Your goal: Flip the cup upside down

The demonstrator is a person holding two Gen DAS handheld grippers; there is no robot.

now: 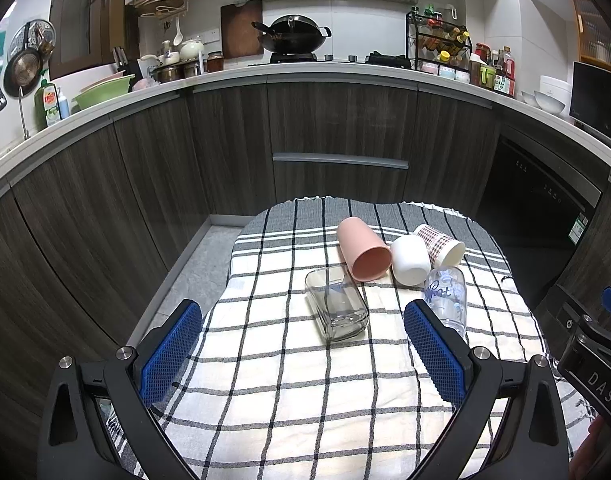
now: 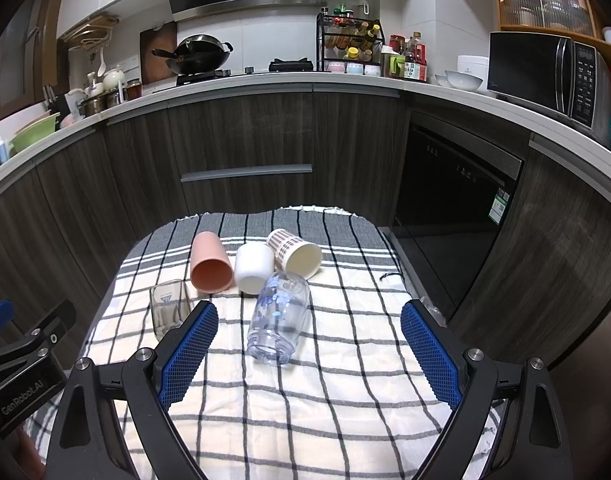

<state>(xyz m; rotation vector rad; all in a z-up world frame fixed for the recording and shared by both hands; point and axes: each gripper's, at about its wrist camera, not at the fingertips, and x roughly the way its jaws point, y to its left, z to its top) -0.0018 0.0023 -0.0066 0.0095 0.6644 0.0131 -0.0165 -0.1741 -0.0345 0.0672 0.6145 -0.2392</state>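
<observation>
Ahead, cups (image 2: pixel 212 263) beyond both spread jaws

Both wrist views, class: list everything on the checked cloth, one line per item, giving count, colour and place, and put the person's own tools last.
square glass: 1, clear, lying nearest the left claw
pink cup: 1, pink, on its side, behind the glass
white cup: 1, white, on its side, centre
patterned paper cup: 1, cream with brown checks, on its side, far right
printed glass: 1, clear with blue print, lying at front
checked cloth: 1, white and black, under all
left claw: 1, blue pads, open
right claw: 1, blue pads, open
</observation>
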